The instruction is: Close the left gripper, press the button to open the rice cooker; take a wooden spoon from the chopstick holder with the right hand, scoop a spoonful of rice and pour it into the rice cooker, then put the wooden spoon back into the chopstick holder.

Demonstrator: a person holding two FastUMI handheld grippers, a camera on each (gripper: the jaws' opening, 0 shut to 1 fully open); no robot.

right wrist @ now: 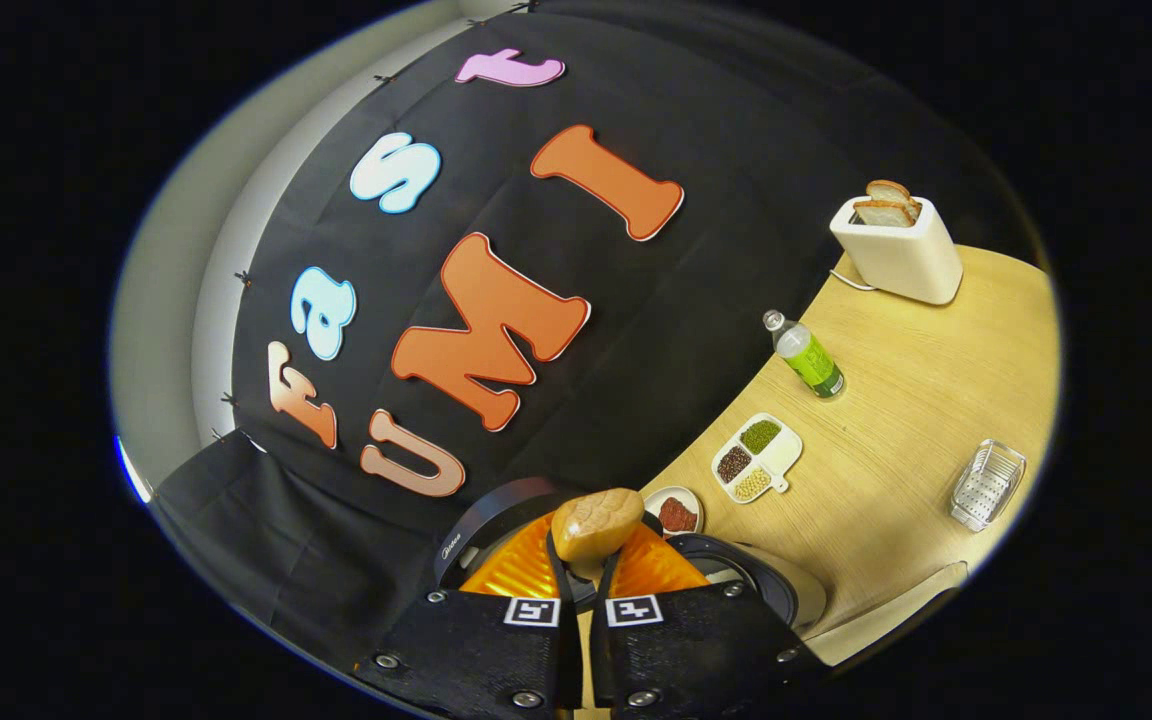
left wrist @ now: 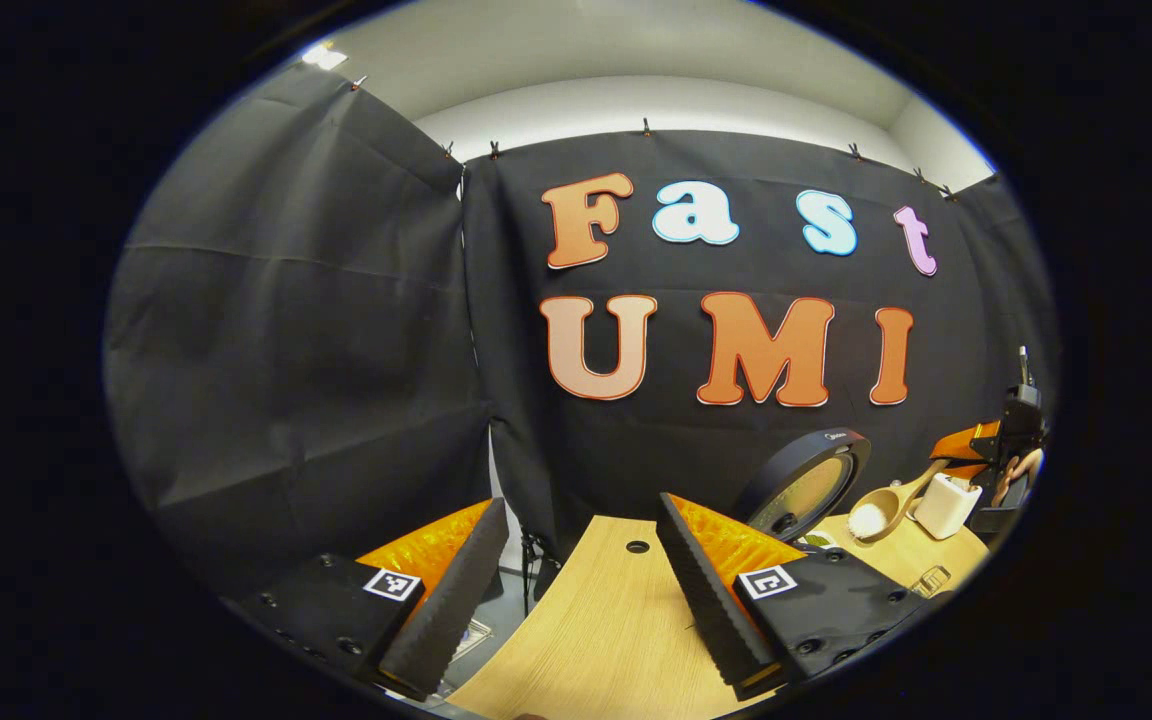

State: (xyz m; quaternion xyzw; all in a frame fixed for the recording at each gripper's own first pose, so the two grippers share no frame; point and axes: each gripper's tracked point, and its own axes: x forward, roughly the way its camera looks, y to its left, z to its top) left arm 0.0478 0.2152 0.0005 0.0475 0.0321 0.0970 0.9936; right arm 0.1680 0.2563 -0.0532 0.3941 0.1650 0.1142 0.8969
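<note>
I count one rice cooker (right wrist: 736, 580), lid up. One wooden spoon (right wrist: 596, 525) — between my right gripper's (right wrist: 581, 575) fingers. One toaster (right wrist: 898, 250) with two bread slices (right wrist: 888, 203) in it. One green bottle (right wrist: 808, 355). One divided dish (right wrist: 758, 457) — three compartments, three kinds of grain. One small red-filled dish (right wrist: 676, 513). One clear basket (right wrist: 986, 485). One table (right wrist: 896, 400).

Bare table (right wrist: 921, 400) betw bottle (right wrist: 808, 360), toaster (right wrist: 898, 250), basket (right wrist: 986, 483); passable.
</note>
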